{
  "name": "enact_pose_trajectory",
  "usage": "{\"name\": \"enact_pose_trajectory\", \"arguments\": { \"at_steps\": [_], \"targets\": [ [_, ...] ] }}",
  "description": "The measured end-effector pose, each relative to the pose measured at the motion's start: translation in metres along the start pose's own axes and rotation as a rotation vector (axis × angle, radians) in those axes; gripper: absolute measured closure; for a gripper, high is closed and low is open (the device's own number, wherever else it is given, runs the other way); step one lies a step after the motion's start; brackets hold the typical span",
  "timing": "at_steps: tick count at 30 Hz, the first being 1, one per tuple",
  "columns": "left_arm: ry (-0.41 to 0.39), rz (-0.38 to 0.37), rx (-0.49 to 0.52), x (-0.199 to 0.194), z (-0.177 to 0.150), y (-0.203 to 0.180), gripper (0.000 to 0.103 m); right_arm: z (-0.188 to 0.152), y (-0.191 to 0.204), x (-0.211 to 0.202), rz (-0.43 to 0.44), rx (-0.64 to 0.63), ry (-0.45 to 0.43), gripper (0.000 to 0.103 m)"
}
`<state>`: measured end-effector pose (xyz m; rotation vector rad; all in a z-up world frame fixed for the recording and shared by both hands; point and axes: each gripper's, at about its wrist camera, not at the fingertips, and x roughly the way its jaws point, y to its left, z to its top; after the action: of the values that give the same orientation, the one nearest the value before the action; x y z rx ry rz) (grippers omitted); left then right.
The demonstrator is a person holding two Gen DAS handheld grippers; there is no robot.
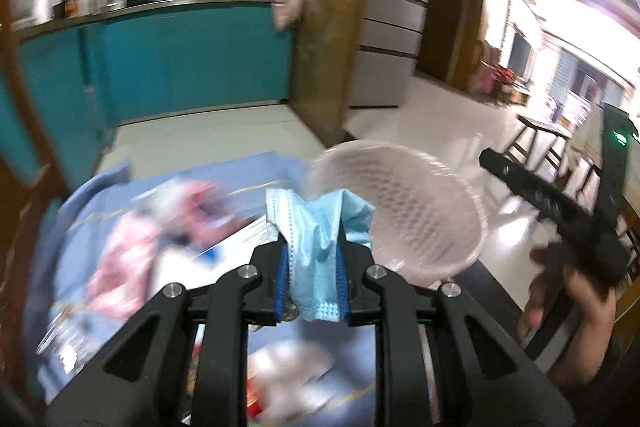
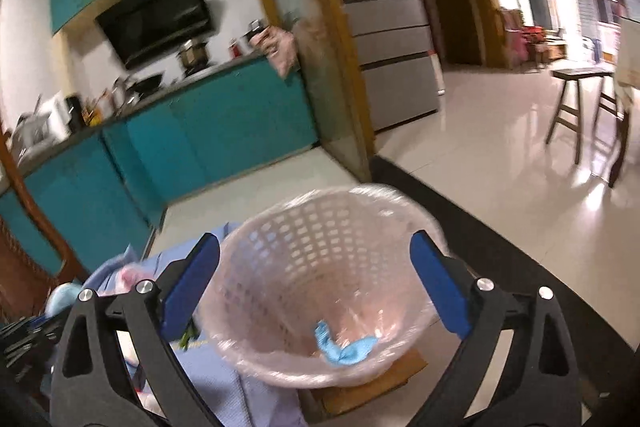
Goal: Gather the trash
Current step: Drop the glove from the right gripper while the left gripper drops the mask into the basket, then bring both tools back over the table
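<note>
My left gripper [image 1: 314, 251] is shut on a crumpled light-blue face mask [image 1: 316, 223], which bulges out above its blue pads. Just right of it stands a pale pink mesh trash basket [image 1: 420, 211] lined with a clear bag. In the right wrist view my right gripper [image 2: 314, 241] is open, one finger on each side of the basket [image 2: 304, 227] without touching it. A small blue scrap [image 2: 344, 347] lies at the basket's bottom. Blurred pink-and-white wrappers [image 1: 132, 239] lie on the blue tablecloth [image 1: 100, 195]. A hand [image 1: 568, 299] holds the right gripper's black body at the far right.
A brown cardboard piece [image 2: 384, 383] lies under the basket near the dark table edge [image 2: 500, 239]. Teal kitchen cabinets [image 2: 224, 131], a grey fridge [image 2: 392, 47] and wooden stools [image 2: 580, 107] stand beyond on the tiled floor. A wooden chair [image 2: 24, 227] is at the left.
</note>
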<state>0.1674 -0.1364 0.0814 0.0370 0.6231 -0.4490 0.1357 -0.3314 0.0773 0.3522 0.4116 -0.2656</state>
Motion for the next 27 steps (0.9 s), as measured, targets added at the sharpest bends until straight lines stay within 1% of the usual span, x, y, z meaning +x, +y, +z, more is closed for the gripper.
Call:
{"name": "enact_pose_trajectory", "arguments": {
  "at_steps": [1, 4, 5, 6, 7, 8, 10, 11, 15, 18, 20, 21, 22, 24, 25, 27],
  "targets": [
    [0.009, -0.027, 0.013, 0.015, 0.011, -0.015, 0.083, 0.002, -0.006, -0.003, -0.017, 0.018, -0.019, 0.009],
    [0.012, -0.072, 0.043, 0.048, 0.034, -0.048, 0.083, 0.005, -0.018, -0.008, -0.051, 0.056, -0.053, 0.009],
    [0.006, -0.076, 0.046, 0.058, 0.040, -0.056, 0.077, 0.007, -0.022, -0.009, -0.060, 0.064, -0.061, 0.009],
    [0.002, -0.079, 0.045, 0.067, 0.045, -0.061, 0.048, 0.007, -0.025, -0.010, -0.064, 0.069, -0.066, 0.009],
    [0.023, -0.075, 0.040, 0.080, 0.048, -0.065, 0.026, 0.008, -0.027, -0.010, -0.068, 0.076, -0.070, 0.009],
    [0.031, -0.061, 0.033, 0.085, 0.047, -0.066, 0.003, 0.008, -0.029, -0.009, -0.067, 0.081, -0.069, 0.009],
    [0.027, -0.020, 0.022, 0.086, 0.044, -0.063, 0.003, 0.006, -0.030, -0.007, -0.055, 0.081, -0.058, 0.009],
    [0.026, -0.011, 0.020, 0.082, 0.040, -0.058, 0.003, 0.006, -0.028, -0.006, -0.046, 0.074, -0.049, 0.009],
    [-0.003, 0.053, -0.028, 0.043, 0.022, -0.022, 0.003, 0.001, -0.014, -0.005, 0.003, 0.026, -0.019, 0.009],
    [-0.028, 0.143, -0.080, -0.007, -0.008, 0.021, 0.003, -0.007, 0.006, -0.003, 0.065, -0.035, 0.030, 0.009],
    [-0.049, 0.204, -0.108, -0.036, -0.030, 0.043, 0.003, -0.018, 0.026, -0.008, 0.108, -0.090, 0.062, 0.009],
    [-0.050, 0.231, -0.122, -0.046, -0.038, 0.052, 0.003, -0.022, 0.034, -0.011, 0.125, -0.111, 0.069, 0.009],
    [-0.048, 0.267, -0.151, -0.061, -0.054, 0.066, 0.003, -0.031, 0.047, -0.017, 0.158, -0.150, 0.083, 0.009],
    [-0.034, 0.301, -0.178, -0.076, -0.073, 0.083, 0.003, -0.046, 0.066, -0.027, 0.205, -0.203, 0.111, 0.009],
    [-0.011, 0.322, -0.188, -0.081, -0.085, 0.093, 0.003, -0.054, 0.075, -0.031, 0.225, -0.221, 0.128, 0.009],
    [0.001, 0.344, -0.199, -0.089, -0.102, 0.100, 0.003, -0.064, 0.087, -0.040, 0.241, -0.247, 0.146, 0.009]
  ]
}}
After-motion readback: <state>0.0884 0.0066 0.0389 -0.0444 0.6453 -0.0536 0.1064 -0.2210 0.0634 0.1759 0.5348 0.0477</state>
